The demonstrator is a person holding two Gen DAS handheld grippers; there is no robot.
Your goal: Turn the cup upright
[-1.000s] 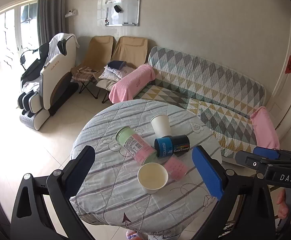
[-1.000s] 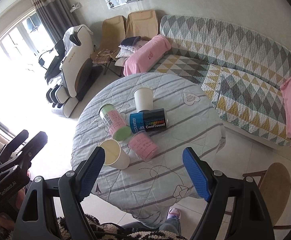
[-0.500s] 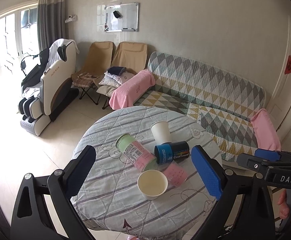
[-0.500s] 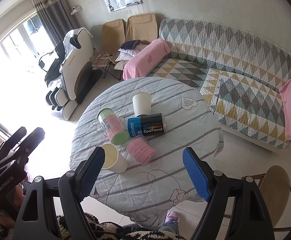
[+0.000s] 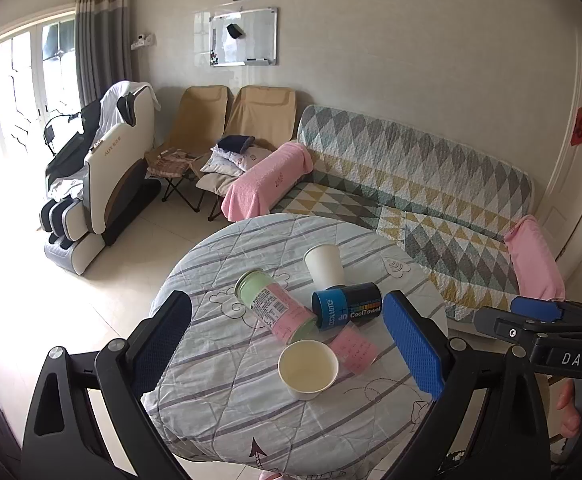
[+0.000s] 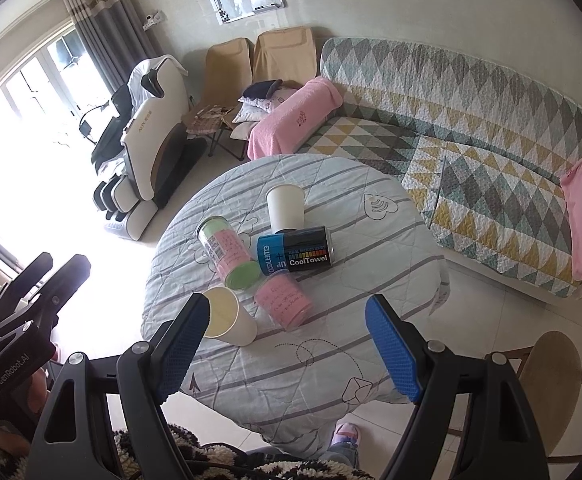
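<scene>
Round table (image 5: 219,412) under striped, quilted cloth, viewed from above by both wrist cameras. Left gripper (image 5: 291,344) held above near edge of table, jaws spread wide, nothing between blue pads (image 5: 413,346); upright paper cup (image 5: 308,368) framed between them, mouth up, cream interior visible, not touched. Right gripper (image 6: 289,346) likewise raised over near edge, jaws wide apart and empty, pads (image 6: 391,354) blue and ribbed. Second paper cup (image 5: 325,266) — white, mouth down, base up — standing toward far side of table, just behind blue-and-black CoolTowel can (image 5: 347,307) lying on its side. Pink-and-green canister (image 5: 275,307) also on its side, left of can, one end close to it. Pink cylinder (image 5: 353,349) lying near upright cup, between cup and can. Same cluster in right wrist view: upright cup (image 6: 229,318) beside left pad, inverted cup (image 6: 285,208) beyond can (image 6: 295,251), canister (image 6: 229,254) and pink cylinder (image 6: 285,304) on their sides. Each gripper visible at margin of other's view — right one (image 5: 543,328) at right edge, left one (image 6: 23,316) at left edge. Background: patterned sofa (image 5: 411,176) with pink towels, massage chair (image 5: 103,184), two folding chairs, whiteboard on wall
</scene>
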